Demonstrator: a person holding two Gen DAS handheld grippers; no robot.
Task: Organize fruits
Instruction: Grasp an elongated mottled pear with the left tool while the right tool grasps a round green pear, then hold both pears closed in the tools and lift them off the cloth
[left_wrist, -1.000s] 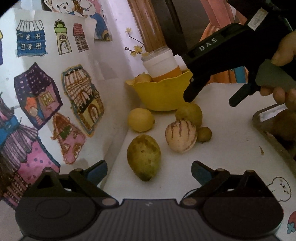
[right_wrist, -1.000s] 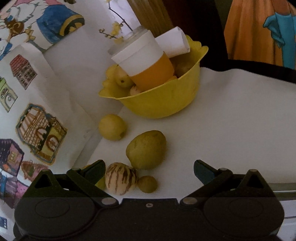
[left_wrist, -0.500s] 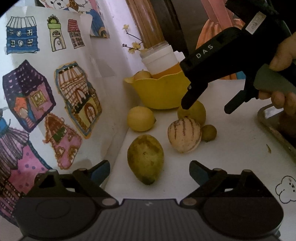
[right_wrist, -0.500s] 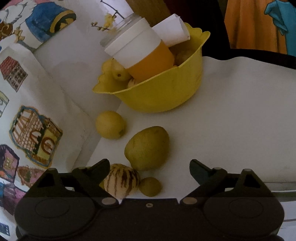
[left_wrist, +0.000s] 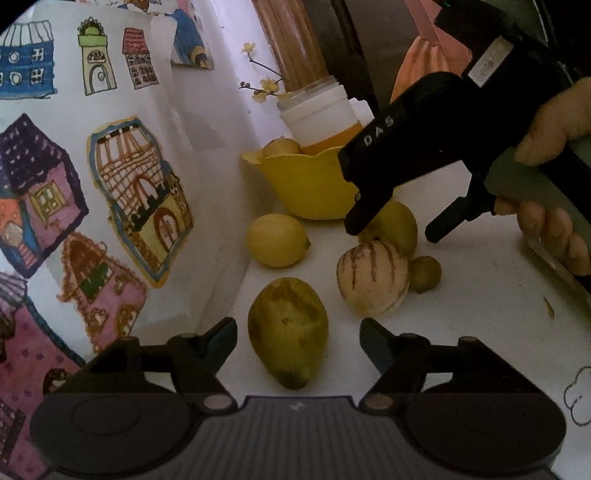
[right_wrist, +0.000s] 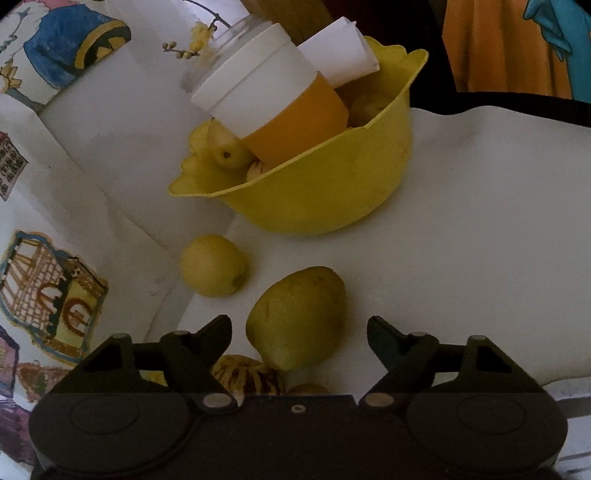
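A long green-yellow mango (left_wrist: 288, 328) lies on the white table between the fingers of my left gripper (left_wrist: 297, 330). Its jaws are closing, and both pads still stand clear of the skin. Farther back, my right gripper (left_wrist: 393, 230) (right_wrist: 297, 325), held by a hand (left_wrist: 554, 221), straddles a rounder green fruit (left_wrist: 397, 225) (right_wrist: 295, 317). Those jaws are closing too, with gaps on both sides. A striped melon (left_wrist: 371, 277) (right_wrist: 247, 373), a lemon (left_wrist: 277, 240) (right_wrist: 212, 266) and a small round fruit (left_wrist: 424, 273) sit around them.
A yellow bowl (left_wrist: 310, 184) (right_wrist: 332, 192) behind the fruits holds more fruit, an orange cup with a white lid (right_wrist: 273, 99) and folded paper. A wall with paper house drawings (left_wrist: 140, 192) closes the left side. A metal tray's edge (left_wrist: 554, 266) shows at the right.
The fingers of both grippers have drawn closer together. My left gripper has edged forward around the mango. My right gripper has come down and now straddles the rounder green fruit.
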